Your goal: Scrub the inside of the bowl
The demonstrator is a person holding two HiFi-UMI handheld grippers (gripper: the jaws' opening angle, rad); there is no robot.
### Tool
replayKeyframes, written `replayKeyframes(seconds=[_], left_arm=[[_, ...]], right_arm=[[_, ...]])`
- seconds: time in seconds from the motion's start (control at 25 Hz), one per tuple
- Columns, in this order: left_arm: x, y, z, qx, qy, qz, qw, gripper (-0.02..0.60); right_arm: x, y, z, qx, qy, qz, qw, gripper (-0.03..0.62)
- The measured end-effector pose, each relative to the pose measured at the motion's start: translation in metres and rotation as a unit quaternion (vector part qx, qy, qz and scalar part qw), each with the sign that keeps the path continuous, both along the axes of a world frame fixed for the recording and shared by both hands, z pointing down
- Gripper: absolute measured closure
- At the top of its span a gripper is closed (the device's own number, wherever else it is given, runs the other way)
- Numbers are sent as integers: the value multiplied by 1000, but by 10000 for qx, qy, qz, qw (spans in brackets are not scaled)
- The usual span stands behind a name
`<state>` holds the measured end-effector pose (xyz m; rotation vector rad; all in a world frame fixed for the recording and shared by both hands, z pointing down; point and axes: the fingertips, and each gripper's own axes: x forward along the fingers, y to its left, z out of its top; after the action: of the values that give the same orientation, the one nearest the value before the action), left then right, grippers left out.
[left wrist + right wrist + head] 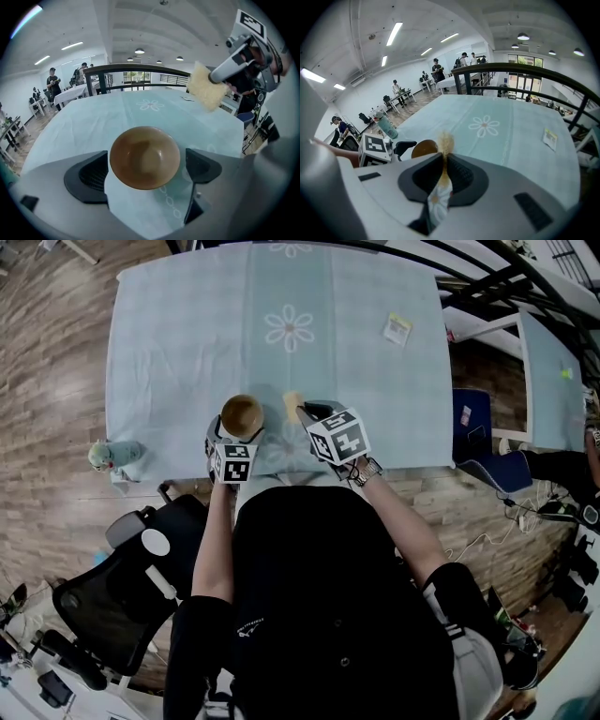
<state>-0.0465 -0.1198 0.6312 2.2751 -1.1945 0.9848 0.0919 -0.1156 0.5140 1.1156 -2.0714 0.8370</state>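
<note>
A brown wooden bowl (242,415) stands near the front edge of the table with the pale blue cloth (187,343). My left gripper (236,439) is shut on it. In the left gripper view the bowl (144,157) fills the gap between the two dark pads, hollow side up and empty. My right gripper (307,413) is shut on a yellow sponge (292,404), held just right of the bowl and apart from it. The sponge (206,88) hangs above the bowl's right side. Edge-on, the sponge (443,149) is pinched between my right gripper (444,171) pads.
A small yellow-and-white packet (397,329) lies at the far right of the table. A teal bottle (112,456) stands at the front left corner. A black office chair (122,587) is at my left, a blue seat (473,427) past the table's right edge.
</note>
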Motion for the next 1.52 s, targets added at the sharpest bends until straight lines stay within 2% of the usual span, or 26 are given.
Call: replayKeyframes(seconds=[0.2, 0.32, 0.56, 0.64, 0.68, 0.72, 0.76, 0.96, 1.08, 1.16, 1.24, 1.32, 1.52], left_arm=[[2, 0, -41, 351, 82, -24, 9993, 87], [3, 4, -86, 522, 407, -219, 9976, 89], [10, 8, -182, 1459, 902, -463, 9841, 95], [12, 10, -207, 1769, 999, -544, 9776, 122], [11, 11, -220, 1947, 1017, -654, 9734, 198], [9, 12, -232, 2131, 1043, -798, 9682, 374], [7, 13, -244, 2288, 1105, -907, 9629, 516], [18, 25, -293, 2553, 1775, -813, 9469, 555], [27, 38, -326, 2569, 2458, -738, 9317, 566], [35, 50, -340, 2629, 2764, -532, 9228, 568], [47, 62, -340, 2776, 2740, -233, 9205, 568], [58, 70, -332, 2813, 2606, -37, 9235, 568], [67, 76, -328, 2687, 2662, 41, 9257, 568]], right_arm=[[-1, -2, -21, 203, -169, -79, 9996, 556], [-3, -1, -40, 379, -408, -68, 9984, 556], [-3, 7, -87, 850, -1048, 100, 9908, 556], [-7, 13, -106, 1051, -1279, 90, 9862, 556], [-8, 17, -115, 1156, -1375, 88, 9837, 556], [-9, 22, -124, 1257, -1462, 100, 9812, 556], [-10, 27, -132, 1352, -1545, 129, 9786, 556], [-4, 46, -162, 1822, -1789, 394, 9661, 556], [5, 49, -174, 2202, -1637, 564, 9600, 556], [8, 49, -181, 2448, -1592, 649, 9542, 556], [6, 50, -186, 2618, -1635, 633, 9491, 556], [1, 50, -188, 2702, -1697, 502, 9464, 556], [-8, 56, -193, 2878, -1674, 213, 9427, 556]])
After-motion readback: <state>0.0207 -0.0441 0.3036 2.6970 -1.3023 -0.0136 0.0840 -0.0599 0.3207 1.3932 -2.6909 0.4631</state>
